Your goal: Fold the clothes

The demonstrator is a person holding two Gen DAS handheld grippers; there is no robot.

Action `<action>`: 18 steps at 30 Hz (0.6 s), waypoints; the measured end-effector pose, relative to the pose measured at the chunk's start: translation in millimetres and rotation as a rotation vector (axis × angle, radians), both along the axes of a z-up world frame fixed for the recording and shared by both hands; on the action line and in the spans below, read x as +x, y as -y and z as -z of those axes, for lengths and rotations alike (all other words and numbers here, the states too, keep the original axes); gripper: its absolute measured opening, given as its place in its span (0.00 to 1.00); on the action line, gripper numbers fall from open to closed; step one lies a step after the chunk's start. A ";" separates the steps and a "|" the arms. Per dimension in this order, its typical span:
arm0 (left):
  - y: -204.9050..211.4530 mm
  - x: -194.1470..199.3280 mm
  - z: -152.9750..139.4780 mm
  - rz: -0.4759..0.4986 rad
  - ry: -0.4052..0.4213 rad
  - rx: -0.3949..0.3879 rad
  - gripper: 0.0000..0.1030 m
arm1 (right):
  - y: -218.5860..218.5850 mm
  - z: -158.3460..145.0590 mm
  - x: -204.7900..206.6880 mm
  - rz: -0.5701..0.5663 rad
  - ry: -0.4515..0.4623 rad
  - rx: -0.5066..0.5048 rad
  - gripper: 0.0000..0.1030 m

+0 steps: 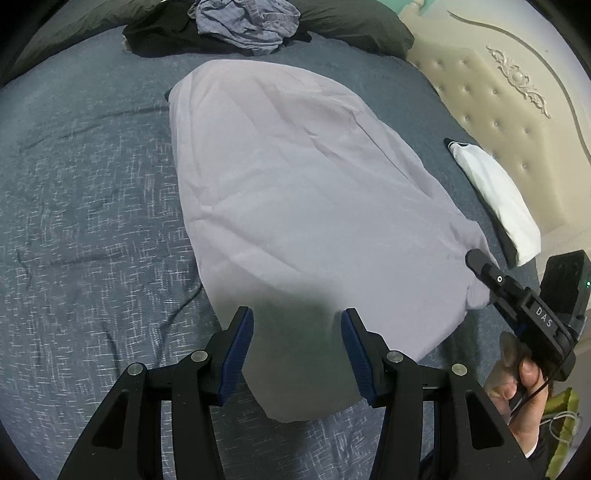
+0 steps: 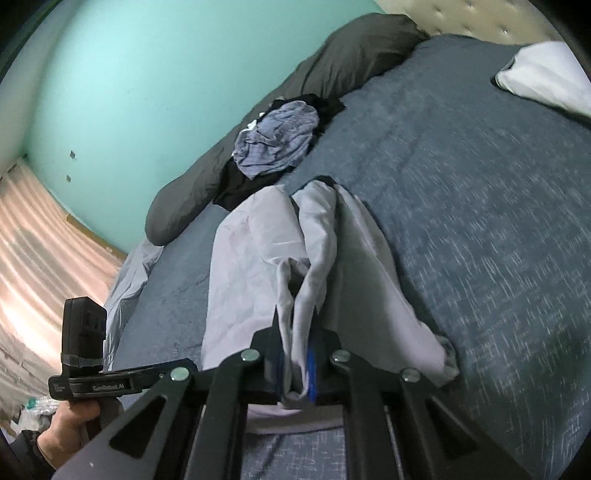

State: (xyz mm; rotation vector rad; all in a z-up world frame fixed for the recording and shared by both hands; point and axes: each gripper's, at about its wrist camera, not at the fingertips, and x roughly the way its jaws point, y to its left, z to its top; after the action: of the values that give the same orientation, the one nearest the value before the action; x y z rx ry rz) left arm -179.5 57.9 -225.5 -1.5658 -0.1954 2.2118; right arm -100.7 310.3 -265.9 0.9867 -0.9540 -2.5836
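Shirt (image 1: 303, 192), pale lilac, lies spread on the bed (image 1: 92, 184) in front of you, part-folded into a long panel, creased but flat; your right gripper (image 2: 295, 363) is clamped on a bunch of its near right edge, fabric pinched between the blue pads and lifted off the cover; your left gripper (image 1: 297, 347) hangs over the near end, jaws about half apart, nothing between them, no contact that I can see; judged as early-to-middle: one fold under way, cross-folds not yet made; heap (image 1: 243, 26) of crumpled clothes by the pillow (image 1: 354, 29) untouched; white piece (image 1: 498, 199) lies folded near the headboard (image 1: 498, 96), seemingly done.
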 end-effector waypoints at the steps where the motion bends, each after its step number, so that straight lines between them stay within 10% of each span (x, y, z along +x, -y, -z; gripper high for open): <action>1: -0.9 -0.1 0.7 0.000 -0.001 0.000 0.52 | -0.8 1.5 0.9 0.000 0.005 0.002 0.08; 18: -10.8 0.2 19.0 0.020 0.001 -0.035 0.52 | -22.8 47.3 -0.7 0.023 0.132 -0.093 0.08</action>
State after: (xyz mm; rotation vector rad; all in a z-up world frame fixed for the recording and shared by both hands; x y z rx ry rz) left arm -179.3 68.7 -244.5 -1.5803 -0.1410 2.2102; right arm -101.4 333.1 -313.3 1.1394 -1.1132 -2.4925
